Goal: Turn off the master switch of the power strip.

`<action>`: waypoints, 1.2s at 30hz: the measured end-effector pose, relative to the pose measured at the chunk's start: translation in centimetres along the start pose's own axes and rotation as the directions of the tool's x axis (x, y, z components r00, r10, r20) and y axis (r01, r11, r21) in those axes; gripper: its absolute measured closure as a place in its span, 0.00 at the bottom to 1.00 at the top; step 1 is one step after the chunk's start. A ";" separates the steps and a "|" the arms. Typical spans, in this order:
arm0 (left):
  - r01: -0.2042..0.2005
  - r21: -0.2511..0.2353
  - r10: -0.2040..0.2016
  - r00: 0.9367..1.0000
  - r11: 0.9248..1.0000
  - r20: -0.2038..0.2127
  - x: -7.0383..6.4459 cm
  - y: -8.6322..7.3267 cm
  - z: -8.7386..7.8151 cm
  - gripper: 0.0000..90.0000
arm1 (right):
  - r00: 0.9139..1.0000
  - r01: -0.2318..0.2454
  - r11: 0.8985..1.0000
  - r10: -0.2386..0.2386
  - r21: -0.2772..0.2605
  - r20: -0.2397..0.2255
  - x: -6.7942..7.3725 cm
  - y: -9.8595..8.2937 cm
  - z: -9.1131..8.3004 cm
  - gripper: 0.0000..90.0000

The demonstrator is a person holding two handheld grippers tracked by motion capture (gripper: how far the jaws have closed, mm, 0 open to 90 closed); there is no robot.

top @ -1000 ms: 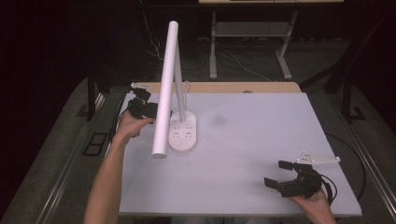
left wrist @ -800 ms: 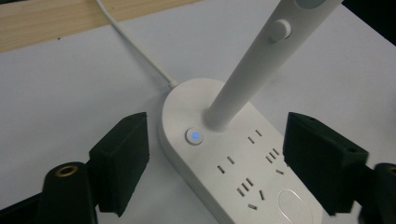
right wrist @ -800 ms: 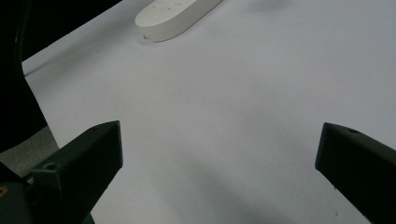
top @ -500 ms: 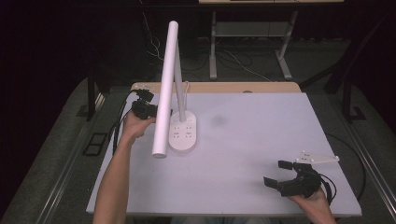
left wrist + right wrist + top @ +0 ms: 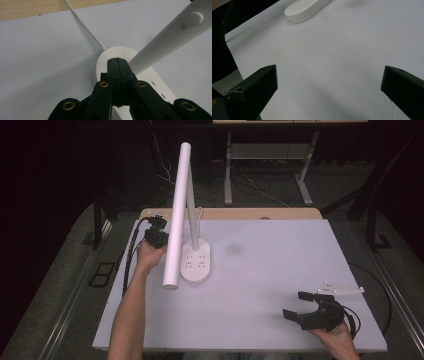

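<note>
Left gripper (image 5: 117, 60) fingers pinched together at the desk lamp (image 5: 195, 262) base, right gripper (image 5: 306, 306) wide open, so a hard poke could tip it on the counter (image 5: 280, 270).

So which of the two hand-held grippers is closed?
The left hand-held gripper, beside the white lamp; its jaws meet, while the right hand-held gripper gapes wide.
</note>
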State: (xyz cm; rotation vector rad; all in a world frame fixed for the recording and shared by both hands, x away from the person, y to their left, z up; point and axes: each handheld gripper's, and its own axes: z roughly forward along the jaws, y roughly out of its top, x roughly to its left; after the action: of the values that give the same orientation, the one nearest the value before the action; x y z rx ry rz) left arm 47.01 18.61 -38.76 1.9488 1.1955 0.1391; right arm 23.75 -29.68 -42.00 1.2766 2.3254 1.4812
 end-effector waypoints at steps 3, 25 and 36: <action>0.020 -0.006 -0.020 1.000 1.000 0.004 0.1 -0.1 0.4 1.00 | 1.000 -0.002 1.000 0.002 0.002 -0.002 0.0 0.0 0.0 0.00; 0.017 0.035 -0.018 1.000 0.999 0.007 -0.1 -0.8 2.3 1.00 | 1.000 0.008 1.000 -0.008 0.013 -0.011 0.0 0.1 0.2 0.00; 0.026 0.053 -0.026 1.000 0.998 0.010 -0.1 -1.8 3.0 1.00 | 1.000 0.007 1.000 -0.007 0.012 -0.012 0.0 0.1 0.1 0.00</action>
State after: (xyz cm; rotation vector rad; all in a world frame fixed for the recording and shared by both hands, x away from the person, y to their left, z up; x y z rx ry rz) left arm 47.13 17.13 -41.89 1.9767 1.2279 0.0837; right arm 23.84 -29.55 -41.99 1.2648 2.3474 1.4784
